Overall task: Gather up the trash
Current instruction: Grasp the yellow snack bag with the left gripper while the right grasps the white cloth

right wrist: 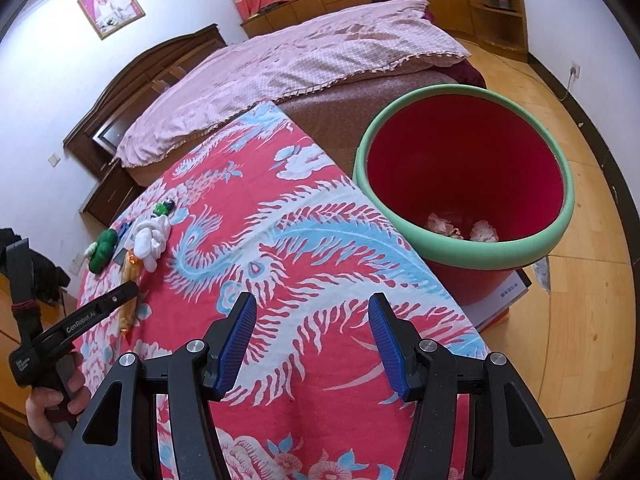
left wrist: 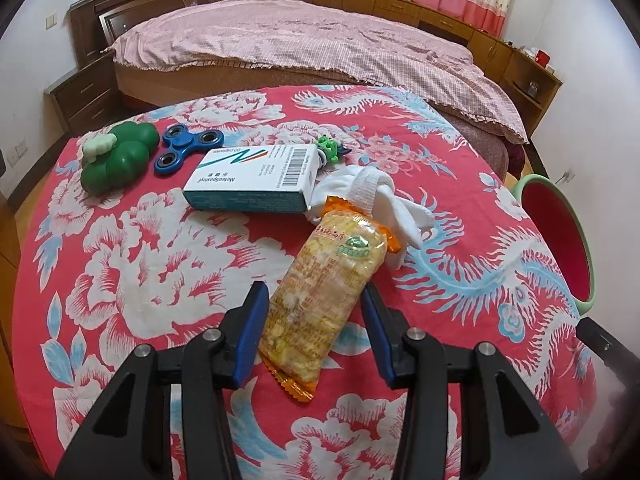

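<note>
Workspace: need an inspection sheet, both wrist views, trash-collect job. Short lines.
Surface: red floral tablecloth, flat on the table.
Job's things: snack packet lies on the cloth; red bin with green rim stands beside the table, crumpled scraps at its bottom.
Clutter: medicine box, blue fidget spinner, green toy, white knotted cloth, small green figure.
Grippers: left claw straddles the packet's near end, pads not clearly pressing; right claw open over bare cloth, nothing between.
Cables: nothing seen on the table.
Surroundings: bed, wooden cabinets, curtains, wood floor.
</note>
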### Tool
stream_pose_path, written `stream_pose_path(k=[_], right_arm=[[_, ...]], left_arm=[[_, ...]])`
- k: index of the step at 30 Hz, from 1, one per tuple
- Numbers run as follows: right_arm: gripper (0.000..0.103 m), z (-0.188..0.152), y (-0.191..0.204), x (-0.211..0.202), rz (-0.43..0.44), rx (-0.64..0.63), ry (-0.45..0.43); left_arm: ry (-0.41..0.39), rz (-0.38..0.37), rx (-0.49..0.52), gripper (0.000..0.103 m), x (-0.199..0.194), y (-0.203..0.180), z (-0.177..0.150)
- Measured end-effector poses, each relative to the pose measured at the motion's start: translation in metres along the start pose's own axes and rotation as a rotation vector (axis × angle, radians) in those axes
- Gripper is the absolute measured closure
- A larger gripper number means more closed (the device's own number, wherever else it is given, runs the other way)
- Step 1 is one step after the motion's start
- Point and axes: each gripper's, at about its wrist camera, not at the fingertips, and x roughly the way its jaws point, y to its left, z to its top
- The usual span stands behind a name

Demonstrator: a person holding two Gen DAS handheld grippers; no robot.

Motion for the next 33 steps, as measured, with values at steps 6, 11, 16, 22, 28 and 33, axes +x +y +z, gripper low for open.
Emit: stream_pose_path(k=[6,11,16,22,28,33], right_arm=[[0.043,-0.001,0.002,0.003,0.005,-0.005,0.008],[0.043,-0.001,0.014,0.009,0.024,-0.039,0.02],[0.043,-0.001,0.032,0.015,0.069,-0.062,0.038],[0.043,0.008,0.073,0.023,0.082,-0.159,0.007],[0.043,0.015,0.111,0.046,0.115,-0.23,0.028],[0.043,0.019,0.137,0.068,0.125,-0.267,0.035]], left_arm=[[-0.027,-0.032,-0.041,0.058,-0.011,0.007,-0.002],[-0.082,-0.052,-0.093,0.058,-0.031,0.019,0.004],[-0.106,-0.066,-0.163,0.058,-0.037,0.035,0.005],[-0.149,-0.013,-0.239,0.058,-0.035,0.06,0.007],[-0.173,0.067,-0.295,0.058,-0.029,0.086,-0.001],[-0.183,0.072,-0.329,0.058,-0.025,0.099,-0.005]])
